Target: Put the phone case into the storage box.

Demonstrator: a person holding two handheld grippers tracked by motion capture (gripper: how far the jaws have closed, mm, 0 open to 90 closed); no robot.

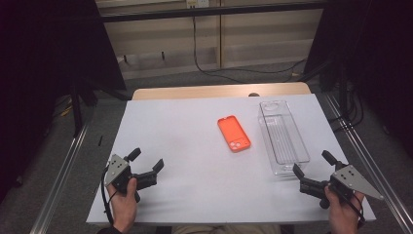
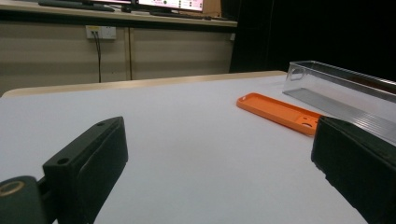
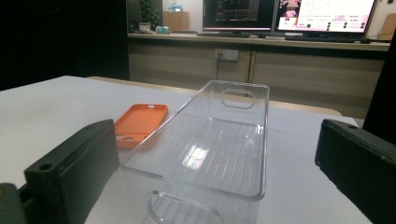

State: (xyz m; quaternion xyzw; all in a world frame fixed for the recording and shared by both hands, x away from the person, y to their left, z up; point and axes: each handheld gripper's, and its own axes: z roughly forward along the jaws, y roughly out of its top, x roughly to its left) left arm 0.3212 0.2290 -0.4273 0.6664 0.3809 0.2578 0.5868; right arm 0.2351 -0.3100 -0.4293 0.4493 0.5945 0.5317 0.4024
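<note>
Both grippers sit idle at the near edge of the table, so nothing of the work looks begun. The left gripper (image 1: 146, 165) rests low by the near left corner, jaws spread wide with nothing between them, aimed across the white top toward the middle; its own view looks along the surface at the case (image 2: 280, 112) lying flat ahead and to the right, well apart from the jaws. The right gripper (image 1: 312, 163) rests by the near right corner, jaws likewise wide and empty, pointed up the table at the near end of the bin (image 1: 282, 136), which stands just in front of it; in the right gripper view the bin's (image 3: 212, 144) near wall sits between the two black jaws without touching either. The orange case (image 1: 234, 133) lies near the middle of the table, back up with its camera cutout toward the near edge, just beside the bin's left wall but apart from it. The clear bin runs lengthwise along the right side and holds nothing. I'd judge the job is to put the case in the bin, and all of it is left: reach, grasp, lift, drop. Each hand (image 1: 124, 200) grips its handle from below, wrists low at the table's edge.
</note>
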